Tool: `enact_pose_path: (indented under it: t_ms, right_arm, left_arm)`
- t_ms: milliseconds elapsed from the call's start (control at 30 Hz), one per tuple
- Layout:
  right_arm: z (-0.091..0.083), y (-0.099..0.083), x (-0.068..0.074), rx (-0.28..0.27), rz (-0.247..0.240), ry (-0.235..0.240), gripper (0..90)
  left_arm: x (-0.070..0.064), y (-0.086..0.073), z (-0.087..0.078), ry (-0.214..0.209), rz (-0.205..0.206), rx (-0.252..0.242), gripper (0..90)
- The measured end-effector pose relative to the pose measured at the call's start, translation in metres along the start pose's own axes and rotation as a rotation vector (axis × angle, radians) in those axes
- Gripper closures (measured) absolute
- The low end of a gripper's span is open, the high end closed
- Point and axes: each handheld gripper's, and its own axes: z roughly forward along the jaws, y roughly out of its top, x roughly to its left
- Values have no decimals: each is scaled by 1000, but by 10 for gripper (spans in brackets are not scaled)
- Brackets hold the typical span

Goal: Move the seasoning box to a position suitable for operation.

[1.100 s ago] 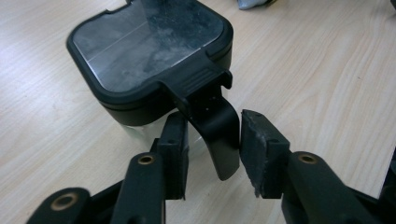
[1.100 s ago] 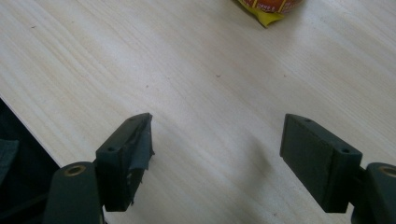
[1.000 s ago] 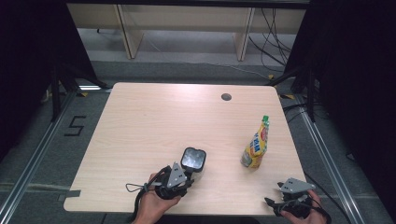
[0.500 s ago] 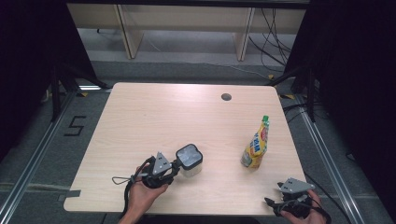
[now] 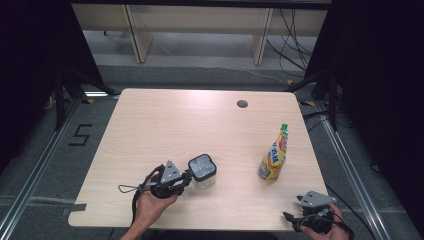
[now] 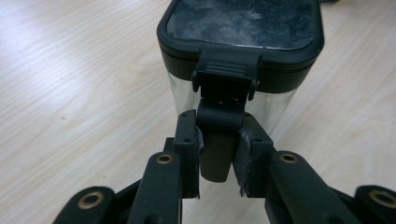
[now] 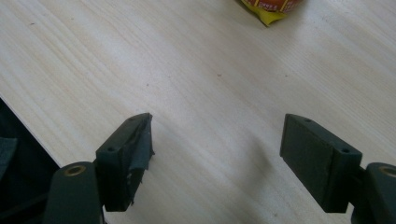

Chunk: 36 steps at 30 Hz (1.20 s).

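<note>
A clear square container with a black lid (image 5: 202, 170) (image 6: 243, 23) stands on the wooden table near the front, left of centre. My left gripper (image 5: 186, 176) (image 6: 219, 158) reaches it from the left and is shut on the lid's black latch tab (image 6: 218, 135). A yellow squeeze bottle with a green cap (image 5: 274, 157) stands upright at the right; its base (image 7: 271, 7) shows at the top edge of the right gripper view. My right gripper (image 5: 306, 206) (image 7: 217, 154) rests open over bare wood at the front right corner, with nothing between its jaws.
A round cable hole (image 5: 242, 104) sits near the table's far edge. The table's front edge (image 7: 28, 126) runs just left of the right gripper. Shelving legs (image 5: 135, 35) and cables stand on the floor beyond the table.
The left hand and gripper swung from in front of the container round to its left, still holding the latch; the container shifted slightly left. The right gripper has not moved.
</note>
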Motion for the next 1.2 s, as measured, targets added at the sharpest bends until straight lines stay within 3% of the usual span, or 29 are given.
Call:
enact_pose_path:
  t_ms: [267, 300, 600, 733, 767, 800, 1067, 1200]
  right_arm:
    - [1, 0, 0, 2, -11, -1, 262]
    - [1, 0, 0, 3, -11, 0, 263]
    - [1, 0, 0, 4, -15, -2, 263]
    - [1, 0, 0, 6, -15, -1, 263]
    - [1, 0, 0, 6, -16, -1, 262]
    - [1, 0, 1, 6, -11, 0, 262]
    - [1, 0, 0, 6, -18, -2, 262]
    - [1, 0, 1, 7, -11, 1, 263]
  left_arm:
    - [-6, -1, -3, -38, -3, -6, 725]
    - [-8, -2, -4, -54, -21, -4, 725]
    - [-34, -5, -9, -144, 27, -6, 725]
    - [-37, -5, -10, -154, 55, 4, 725]
    - [-38, -6, -10, -164, 35, -9, 725]
    - [-38, -6, -10, -154, 48, -5, 725]
    - [-51, -6, -12, -200, 30, -7, 725]
    - [-58, -6, -14, -235, 54, -6, 725]
